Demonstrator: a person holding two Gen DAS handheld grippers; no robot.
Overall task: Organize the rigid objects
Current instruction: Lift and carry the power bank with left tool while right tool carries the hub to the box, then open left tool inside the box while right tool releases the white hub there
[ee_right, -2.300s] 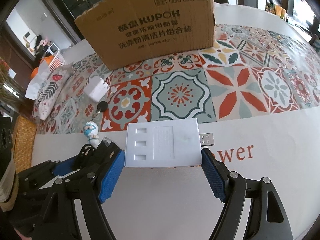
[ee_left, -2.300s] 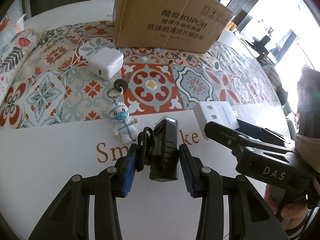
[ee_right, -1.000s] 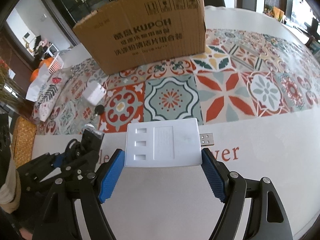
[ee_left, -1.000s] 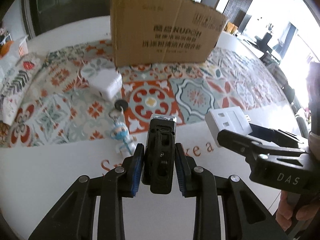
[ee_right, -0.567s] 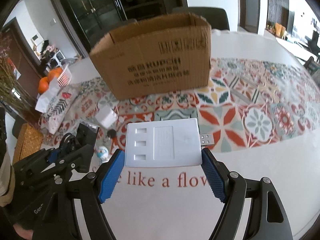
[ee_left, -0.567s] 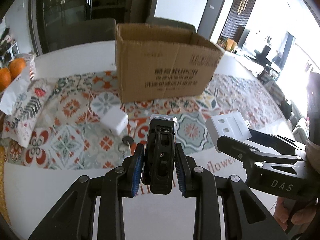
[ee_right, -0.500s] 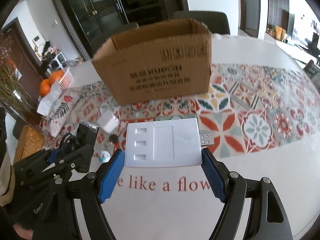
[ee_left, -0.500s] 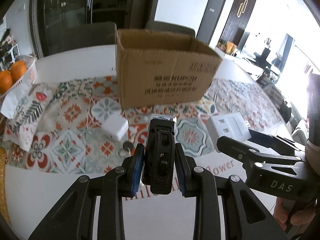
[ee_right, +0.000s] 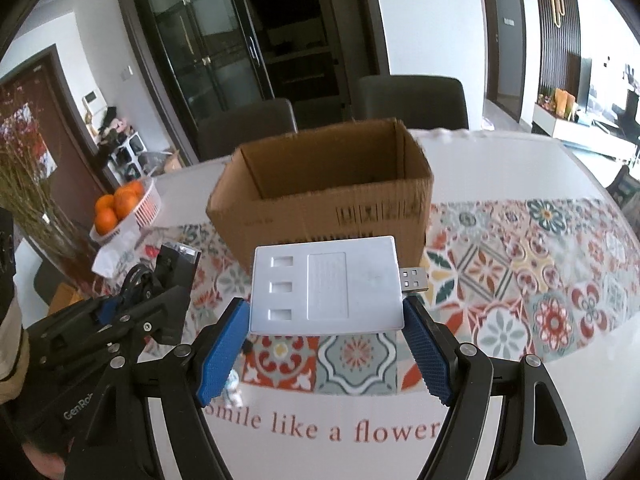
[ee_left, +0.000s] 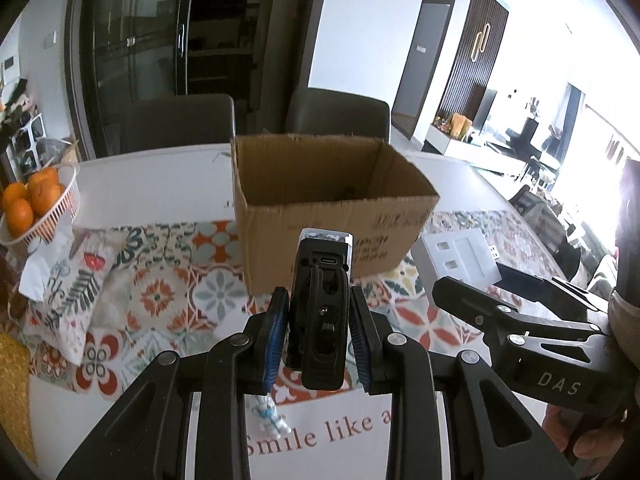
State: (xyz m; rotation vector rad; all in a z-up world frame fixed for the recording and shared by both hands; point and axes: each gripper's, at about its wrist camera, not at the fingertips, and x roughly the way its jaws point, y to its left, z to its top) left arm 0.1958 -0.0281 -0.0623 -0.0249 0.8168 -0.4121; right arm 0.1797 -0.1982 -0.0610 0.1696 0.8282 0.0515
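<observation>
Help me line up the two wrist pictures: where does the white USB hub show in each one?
Left wrist view: the white USB hub is at the right of the middle, clamped in the right hand-held gripper.
Right wrist view: it fills the centre, with its plug pointing right.
Shared landmark: the open cardboard box stands just behind it in both.

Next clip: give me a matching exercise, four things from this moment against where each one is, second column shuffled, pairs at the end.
Things:
1. black device
2. white USB hub
3. oranges
4. small figurine

Places:
A. lying on the table, by the printed words
B. clamped in the left tongs
C. in a white basket
D. clamped in the right tongs

Pairs: 1-B, 2-D, 3-C, 4-A
</observation>
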